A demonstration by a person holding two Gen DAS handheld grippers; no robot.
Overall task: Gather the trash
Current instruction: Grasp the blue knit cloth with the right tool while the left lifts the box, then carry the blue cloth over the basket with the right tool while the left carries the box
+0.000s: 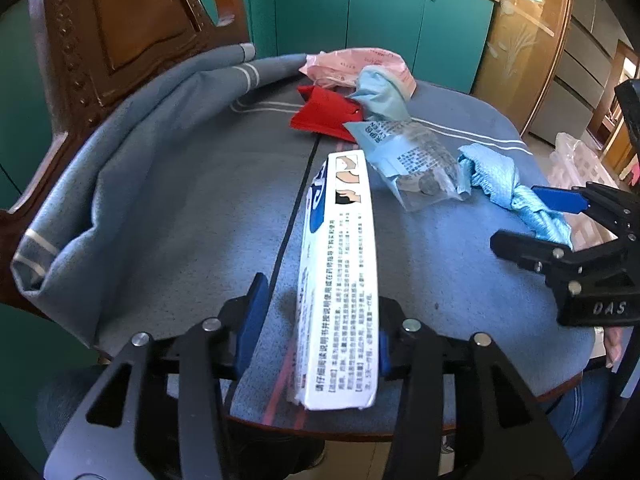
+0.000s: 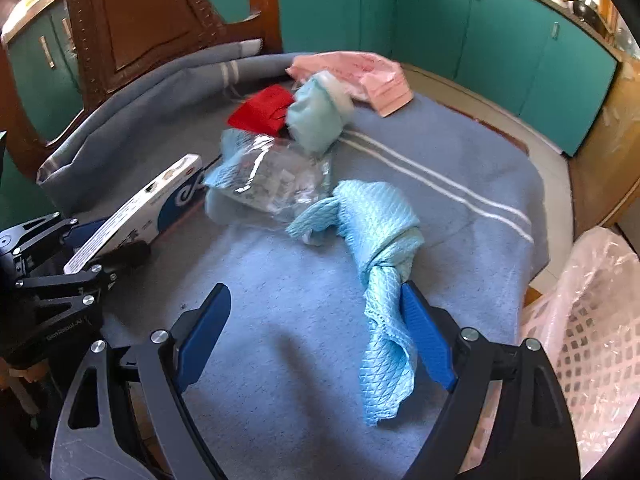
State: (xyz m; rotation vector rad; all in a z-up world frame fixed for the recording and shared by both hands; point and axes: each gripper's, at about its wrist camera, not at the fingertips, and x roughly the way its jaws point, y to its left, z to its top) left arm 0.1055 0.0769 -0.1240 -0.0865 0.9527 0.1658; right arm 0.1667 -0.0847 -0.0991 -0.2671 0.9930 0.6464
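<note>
Trash is found scattered over the blanket-covered table (image 1: pixel 172 200). At the left, a long white carton (image 1: pixel 340 272) lies with its long axis running away from the left gripper (image 1: pixel 316 328); its near end sits between the 2 parted fingers, resting against the right-hand pad, with a gap at the other: a released carton, not a grasp. Beyond it lie a red packet (image 1: pixel 320 114), a clear printed bag (image 1: pixel 416 164) and a pink wrapper (image 1: pixel 352 64). At the right, a twisted blue cloth (image 2: pixel 384 256) lies lengthwise between the wide-open fingers of the right gripper (image 2: pixel 316 332), touching the right-hand pad only. The right hand is judged nearer it. A lined pink basket (image 2: pixel 584 344) stands beside the table's right edge; its contents cannot be made out.
</note>
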